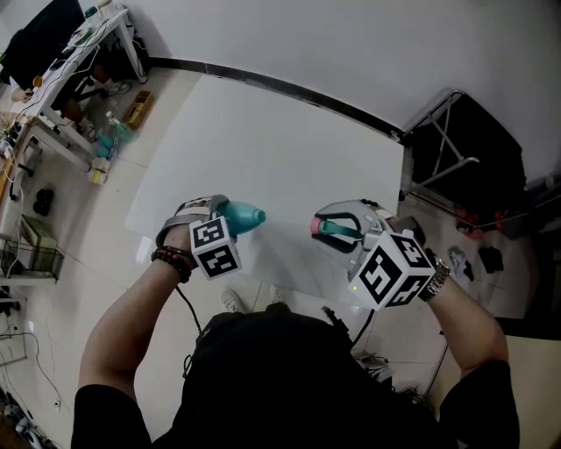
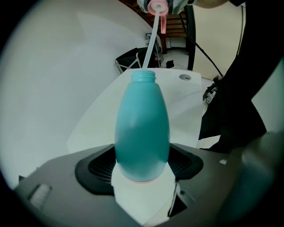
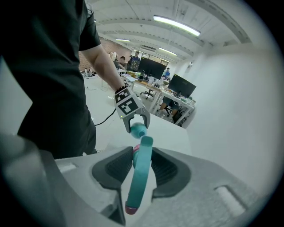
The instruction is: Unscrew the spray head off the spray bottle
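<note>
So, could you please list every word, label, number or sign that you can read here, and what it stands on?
No readable text anywhere.
On the bottle: nothing, plain teal, no label.
On the spray head: no print.
On the left marker cube and the right marker cube: black-and-white square patterns only, no letters.
On the desk clutter: too small to read.

left claw (image 2: 142,167) clamps the teal bottle (image 2: 142,128); a white tube (image 2: 151,46) rises from its neck to the pink spray head (image 2: 157,7).
</note>
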Demonstrator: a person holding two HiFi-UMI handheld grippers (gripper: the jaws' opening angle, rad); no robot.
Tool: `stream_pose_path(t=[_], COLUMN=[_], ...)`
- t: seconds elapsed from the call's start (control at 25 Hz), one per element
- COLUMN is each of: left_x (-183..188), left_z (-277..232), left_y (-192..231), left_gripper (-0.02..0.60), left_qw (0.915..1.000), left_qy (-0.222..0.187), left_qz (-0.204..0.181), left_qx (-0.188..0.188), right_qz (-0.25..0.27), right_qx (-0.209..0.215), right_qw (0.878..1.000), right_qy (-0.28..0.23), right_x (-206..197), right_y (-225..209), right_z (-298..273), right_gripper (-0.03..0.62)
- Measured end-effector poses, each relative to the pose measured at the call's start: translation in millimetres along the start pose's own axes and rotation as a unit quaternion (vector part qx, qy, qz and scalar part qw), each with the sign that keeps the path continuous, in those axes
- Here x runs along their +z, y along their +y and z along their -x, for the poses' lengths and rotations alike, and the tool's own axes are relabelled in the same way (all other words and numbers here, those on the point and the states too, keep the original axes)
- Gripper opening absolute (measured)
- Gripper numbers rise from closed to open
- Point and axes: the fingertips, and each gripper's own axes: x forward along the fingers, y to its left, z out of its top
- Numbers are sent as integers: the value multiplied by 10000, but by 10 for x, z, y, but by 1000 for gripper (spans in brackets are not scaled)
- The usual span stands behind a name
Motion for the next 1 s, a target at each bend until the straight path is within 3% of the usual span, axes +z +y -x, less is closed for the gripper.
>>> stream_pose_path(t=[0.24, 0.44, 0.8, 1.0], left_x=[-151, -31, 368, 593], left_z=[-106, -164, -311, -459], left_y=[84, 147, 99, 117], left_gripper=[390, 391, 393, 394], left_qw=[9997, 9963, 9810, 9645], left_qy=[109, -265, -1132, -1556], left_qz=[229, 816, 1577, 2132], left_qx=[31, 69, 45, 4], right_qz=[-357, -1001, -1840, -1917], right_qx=[-52, -383, -1435, -1870], right_qw=[9993, 9942, 9720, 9621], right_qy=[-42, -65, 279, 515], right_x=[-134, -402, -1066, -1376], right_y=[10, -76, -263, -305], right_z=[74, 9, -541, -911], right_gripper=[123, 123, 123, 123])
